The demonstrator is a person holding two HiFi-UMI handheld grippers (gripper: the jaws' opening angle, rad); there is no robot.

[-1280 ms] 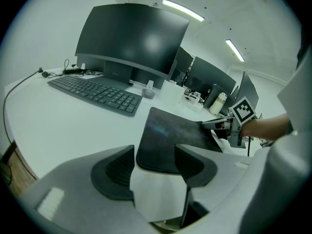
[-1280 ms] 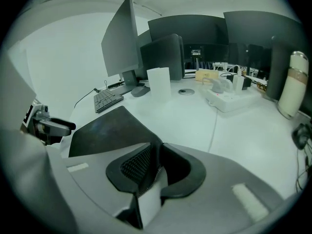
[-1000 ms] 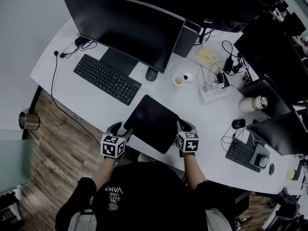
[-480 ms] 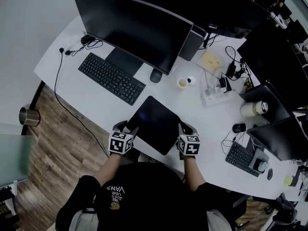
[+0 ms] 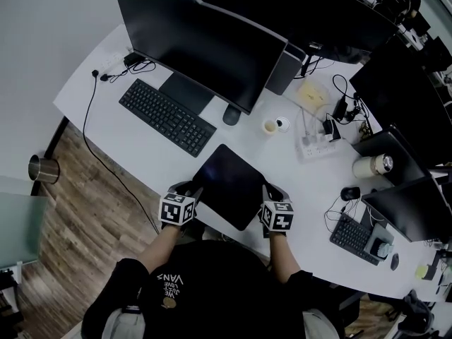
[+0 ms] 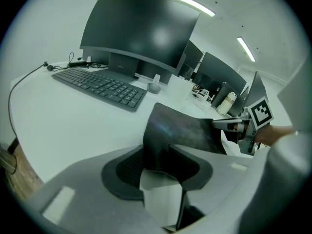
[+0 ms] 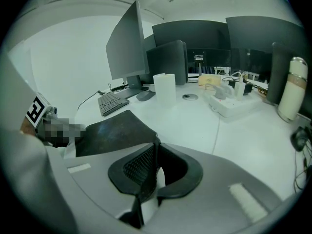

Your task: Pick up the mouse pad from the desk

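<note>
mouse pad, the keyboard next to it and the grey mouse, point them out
mouse pad (image 5: 229,182), head view, centre of its top face
keyboard (image 5: 167,116), head view, middle keys
mouse (image 5: 231,116), head view, its back

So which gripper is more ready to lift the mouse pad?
The right gripper: its jaws are pinched shut on the mouse pad at its edge. The left gripper has its jaws closing around the other corner, not gripping yet.

Mouse pad (image 5: 229,186): I count one.
Keyboards: I see two, a long keyboard (image 5: 166,117) and a small keyboard (image 5: 353,237).
Mice: two from here, a grey mouse (image 5: 232,115) and a black mouse (image 5: 349,192).
Paper cup (image 5: 269,126): one.
Power strip (image 5: 314,145): one.
Flask (image 5: 372,166): one.
Monitors: one curved monitor (image 5: 205,44) for sure; the dark screens (image 5: 399,76) at the right overlap, so I can't count them.
</note>
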